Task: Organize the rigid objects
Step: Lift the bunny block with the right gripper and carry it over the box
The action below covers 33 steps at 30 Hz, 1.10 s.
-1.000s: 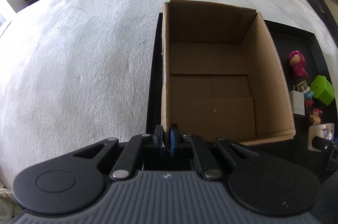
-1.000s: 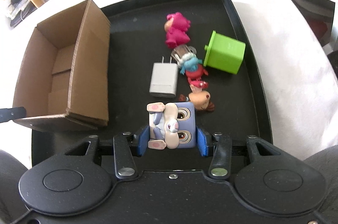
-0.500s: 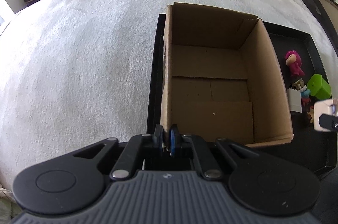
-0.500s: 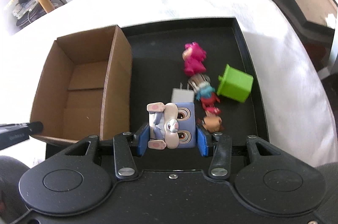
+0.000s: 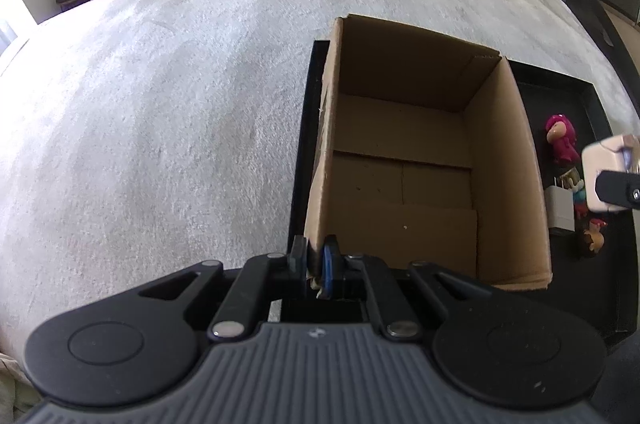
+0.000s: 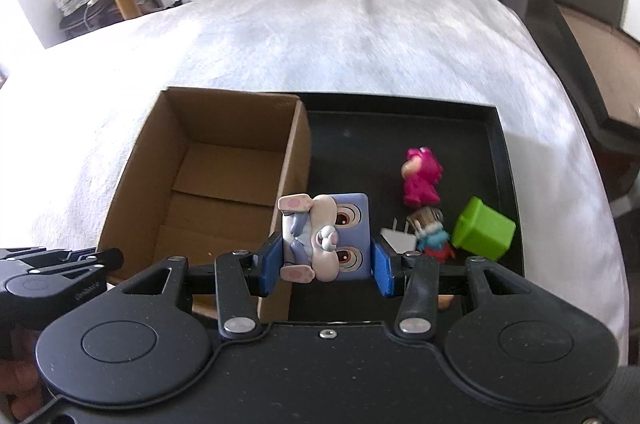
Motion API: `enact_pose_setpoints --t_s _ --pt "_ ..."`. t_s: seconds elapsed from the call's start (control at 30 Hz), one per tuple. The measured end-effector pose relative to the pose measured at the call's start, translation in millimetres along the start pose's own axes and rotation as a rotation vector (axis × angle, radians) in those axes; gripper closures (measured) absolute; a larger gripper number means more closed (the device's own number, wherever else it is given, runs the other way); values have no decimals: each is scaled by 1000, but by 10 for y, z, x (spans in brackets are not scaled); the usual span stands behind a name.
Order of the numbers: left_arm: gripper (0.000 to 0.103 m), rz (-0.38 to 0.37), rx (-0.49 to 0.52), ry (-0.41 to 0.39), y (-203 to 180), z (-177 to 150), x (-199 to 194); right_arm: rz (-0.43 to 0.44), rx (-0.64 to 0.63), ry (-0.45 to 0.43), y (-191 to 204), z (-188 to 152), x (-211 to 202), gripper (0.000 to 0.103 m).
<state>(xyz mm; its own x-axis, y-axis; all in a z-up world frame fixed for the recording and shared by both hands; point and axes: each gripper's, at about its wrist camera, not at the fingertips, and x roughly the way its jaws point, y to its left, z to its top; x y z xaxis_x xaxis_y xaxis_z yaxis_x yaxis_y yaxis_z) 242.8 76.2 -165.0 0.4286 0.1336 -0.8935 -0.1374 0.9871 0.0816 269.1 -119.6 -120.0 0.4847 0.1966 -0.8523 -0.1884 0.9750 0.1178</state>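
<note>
Cardboard walls and a bare floor are all the cardboard box (image 6: 208, 192) shows — nothing has gone into it, so the sorting has, by my reckoning, hardly begun. The box stands on the left part of a black tray (image 6: 496, 128), which lies on a pale, nubbly cloth (image 5: 160, 104). The left gripper (image 5: 315, 264) is pinched narrow on the box's near left wall, apparently steadying it. The right gripper (image 6: 326, 266) holds a blue cube toy with a rabbit figure (image 6: 326, 238) squeezed between its blue pads, lifted above the tray and hanging just over the box's right wall, not yet above the opening. Left on the tray, to the right of the box, are a pink figure (image 6: 420, 180), a green block (image 6: 484, 234), a white charger plug (image 6: 394, 238), a small red-and-blue figure (image 6: 434, 240) beside it, and, seen from the left wrist, a little brown-headed figure (image 5: 592, 242) nearer still. One piece is on its way — the carry needs a short shift left before release, and then five more pieces wait their turn.
</note>
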Motion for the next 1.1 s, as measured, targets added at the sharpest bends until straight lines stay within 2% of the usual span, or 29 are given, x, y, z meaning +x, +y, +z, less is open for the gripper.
enact_pose_setpoints --t_s 0.17,0.57,0.93,1.1 --pt "96 15 5 -9 -7 0 2 5 -56 8 180 73 56 58" --pt "96 47 -1 28 -24 29 100 6 -198 8 574 201 159 58" --pt "95 26 -55 37 70 48 128 58 -332 -4 886 330 249 58" --pt "95 22 -80 33 111 47 125 79 -385 -36 983 411 266 58"
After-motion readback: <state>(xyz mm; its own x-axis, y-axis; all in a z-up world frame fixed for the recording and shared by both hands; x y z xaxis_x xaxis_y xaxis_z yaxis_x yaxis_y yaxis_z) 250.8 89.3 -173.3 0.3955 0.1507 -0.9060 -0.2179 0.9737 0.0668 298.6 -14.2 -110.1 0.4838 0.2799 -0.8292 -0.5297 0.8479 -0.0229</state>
